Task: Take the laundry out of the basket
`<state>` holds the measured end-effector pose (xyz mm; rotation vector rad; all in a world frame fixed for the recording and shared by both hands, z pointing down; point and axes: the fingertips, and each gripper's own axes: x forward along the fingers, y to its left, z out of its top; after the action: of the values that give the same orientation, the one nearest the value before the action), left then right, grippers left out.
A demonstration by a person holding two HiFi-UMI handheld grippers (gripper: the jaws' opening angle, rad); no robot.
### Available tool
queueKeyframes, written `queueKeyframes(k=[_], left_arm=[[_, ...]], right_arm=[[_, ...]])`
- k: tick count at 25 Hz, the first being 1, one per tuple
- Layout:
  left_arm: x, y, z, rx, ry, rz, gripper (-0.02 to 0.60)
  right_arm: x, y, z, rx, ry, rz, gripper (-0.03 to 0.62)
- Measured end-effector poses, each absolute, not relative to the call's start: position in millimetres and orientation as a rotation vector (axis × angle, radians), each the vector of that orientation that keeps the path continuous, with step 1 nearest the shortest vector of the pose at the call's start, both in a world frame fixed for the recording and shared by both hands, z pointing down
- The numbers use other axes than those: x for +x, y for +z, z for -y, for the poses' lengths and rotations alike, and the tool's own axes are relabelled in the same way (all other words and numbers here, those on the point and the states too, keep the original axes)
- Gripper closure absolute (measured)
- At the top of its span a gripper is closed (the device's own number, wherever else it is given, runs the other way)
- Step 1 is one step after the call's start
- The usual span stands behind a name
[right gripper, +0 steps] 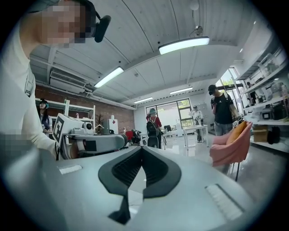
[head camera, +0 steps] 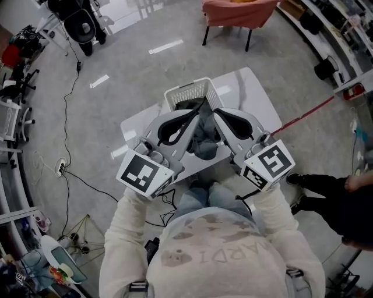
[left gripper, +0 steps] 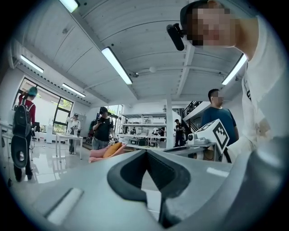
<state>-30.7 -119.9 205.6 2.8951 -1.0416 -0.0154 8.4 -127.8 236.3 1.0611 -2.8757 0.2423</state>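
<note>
Seen from the head camera, a white slatted laundry basket (head camera: pixel 185 93) stands on a white table (head camera: pixel 256 99). Both grippers are raised above it, tips close together. A dark grey-blue garment (head camera: pixel 204 142) hangs between and beneath them, over the table's near edge. The left gripper (head camera: pixel 198 107) has its jaws together, and in its own view (left gripper: pixel 145 151) a dark fold of cloth (left gripper: pixel 166 215) sits low in the gap. The right gripper (head camera: pixel 217 112) (right gripper: pixel 142 148) is also shut, with a dark strip of the garment (right gripper: pixel 121 212) hanging from between its jaws. Both gripper cameras look out across the room and ceiling.
A pink chair (head camera: pixel 239 11) stands beyond the table. A bystander's dark-clad legs (head camera: pixel 326 186) are at the right. Cables (head camera: pixel 70 169) trail over the floor at the left, and shelving lines both sides. Several people (left gripper: pixel 103 128) stand farther off.
</note>
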Motion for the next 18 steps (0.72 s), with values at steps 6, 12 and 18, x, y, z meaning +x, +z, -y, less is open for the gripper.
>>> queueKeyframes(k=[6,12,18], left_arm=[[-35,218,138,2.873,-0.041,1.019,0.58],[-42,236,162,2.858,-0.075,1.009,0.58],[-47,272,193,2.827,-0.05,0.978,0.581]], right_arm=[[4,261,149,1.031,0.294,2.817,0.565],[-10,309,181,0.908,0.381,2.739,0.544],[-18,378,213,0.813,0.466,2.623,0.533]])
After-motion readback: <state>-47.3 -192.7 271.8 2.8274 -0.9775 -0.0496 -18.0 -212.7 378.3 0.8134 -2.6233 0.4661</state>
